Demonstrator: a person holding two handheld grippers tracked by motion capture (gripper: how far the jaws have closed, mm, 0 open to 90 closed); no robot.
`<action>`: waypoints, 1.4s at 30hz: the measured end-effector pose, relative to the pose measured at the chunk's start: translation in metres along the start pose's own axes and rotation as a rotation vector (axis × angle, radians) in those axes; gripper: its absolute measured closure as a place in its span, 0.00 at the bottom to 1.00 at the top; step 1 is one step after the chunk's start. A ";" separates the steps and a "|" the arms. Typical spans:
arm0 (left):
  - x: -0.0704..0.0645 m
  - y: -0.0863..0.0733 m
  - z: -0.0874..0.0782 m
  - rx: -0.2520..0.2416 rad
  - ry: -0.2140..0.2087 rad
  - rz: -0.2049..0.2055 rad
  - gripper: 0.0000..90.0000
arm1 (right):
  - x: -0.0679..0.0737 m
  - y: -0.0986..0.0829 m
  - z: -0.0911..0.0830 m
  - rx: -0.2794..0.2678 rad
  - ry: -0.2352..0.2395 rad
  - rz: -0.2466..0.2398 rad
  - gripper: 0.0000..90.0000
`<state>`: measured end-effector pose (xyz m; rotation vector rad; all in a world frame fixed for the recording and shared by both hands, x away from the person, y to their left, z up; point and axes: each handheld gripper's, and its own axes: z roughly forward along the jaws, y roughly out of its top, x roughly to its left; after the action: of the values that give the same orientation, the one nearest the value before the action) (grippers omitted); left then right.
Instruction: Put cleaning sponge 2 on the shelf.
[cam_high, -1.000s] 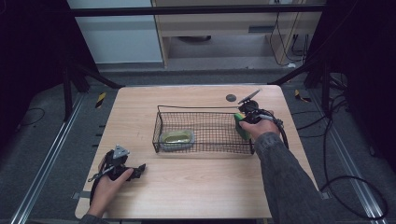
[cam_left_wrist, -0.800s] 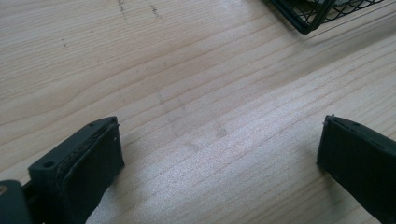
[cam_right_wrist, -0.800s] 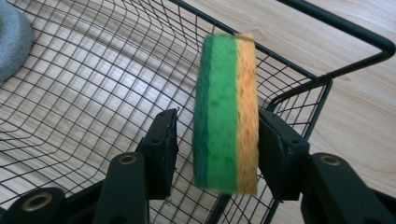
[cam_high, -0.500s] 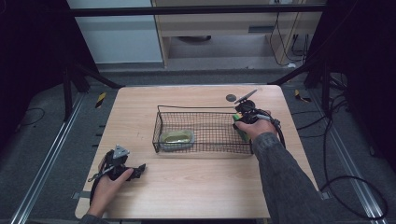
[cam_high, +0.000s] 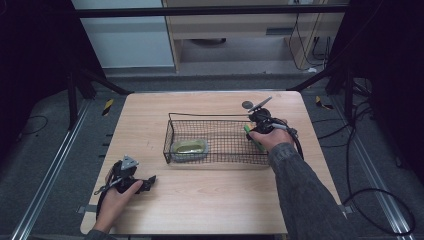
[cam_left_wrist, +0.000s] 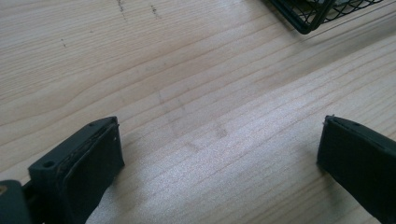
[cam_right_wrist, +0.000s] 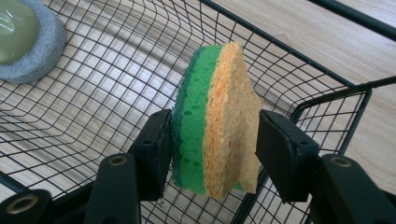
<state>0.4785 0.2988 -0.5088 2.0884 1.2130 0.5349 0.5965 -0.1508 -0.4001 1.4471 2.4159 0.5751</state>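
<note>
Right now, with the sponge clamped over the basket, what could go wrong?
1. The right gripper pinches the sponge by its lower part only, and the sponge is squeezed; it may slip or spring out crooked on release.
2. It hangs close to the basket corner, so it could catch the rim or wires.
3. The left gripper rests open on the table, apart from the basket, so nothing steadies the basket if bumped.

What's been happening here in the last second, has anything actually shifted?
Barely anything. The right gripper, shut on the sponge, edged slightly away from the person along the right end of the wire basket. The left gripper stayed open over the table, and the soap dish stayed put.
</note>
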 end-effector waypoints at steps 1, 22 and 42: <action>0.000 0.000 0.000 0.000 0.000 0.000 0.00 | 0.002 0.000 0.001 0.004 0.006 0.005 0.49; 0.000 0.000 0.000 0.000 -0.001 -0.002 0.00 | 0.014 0.000 -0.004 -0.029 0.010 -0.026 0.25; 0.000 0.000 0.000 0.003 -0.002 0.001 0.00 | -0.010 -0.021 -0.040 -0.240 -0.004 0.040 0.08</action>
<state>0.4785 0.2989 -0.5087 2.0921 1.2121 0.5315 0.5677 -0.1770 -0.3740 1.3949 2.2287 0.8386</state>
